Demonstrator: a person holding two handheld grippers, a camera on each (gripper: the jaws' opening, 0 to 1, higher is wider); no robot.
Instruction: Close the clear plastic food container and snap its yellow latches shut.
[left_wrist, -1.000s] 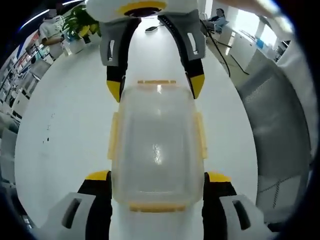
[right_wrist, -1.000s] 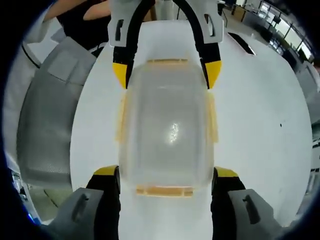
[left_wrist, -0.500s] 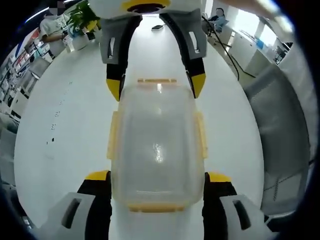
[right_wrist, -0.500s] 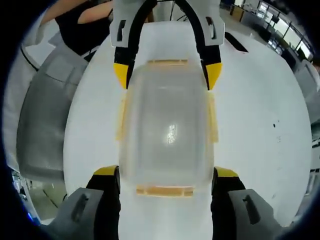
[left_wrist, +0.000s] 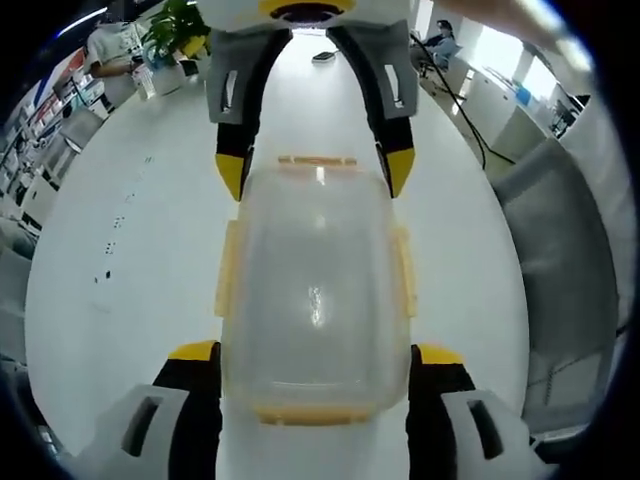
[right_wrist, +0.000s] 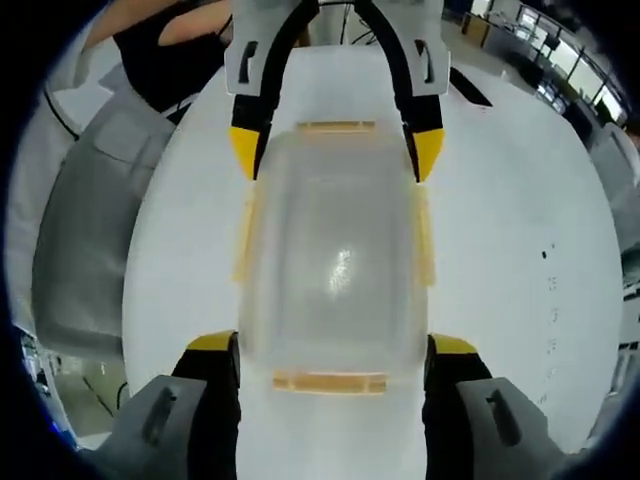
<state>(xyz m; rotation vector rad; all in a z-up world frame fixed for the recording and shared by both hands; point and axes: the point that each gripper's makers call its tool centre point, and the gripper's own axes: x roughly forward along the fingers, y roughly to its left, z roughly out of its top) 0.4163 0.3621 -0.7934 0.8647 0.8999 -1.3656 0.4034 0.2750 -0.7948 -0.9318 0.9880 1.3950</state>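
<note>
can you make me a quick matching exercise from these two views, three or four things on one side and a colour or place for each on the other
Things:
1. container
2. latches
3. table
4. potted plant

Descriptions:
A. white, wide surface under everything
B. green, far end of the table in the left gripper view
C. clear plastic, between the left gripper and the right gripper
D. yellow, along the container's edges

Pairs: 1-C, 2-D, 3-A, 4-B
</note>
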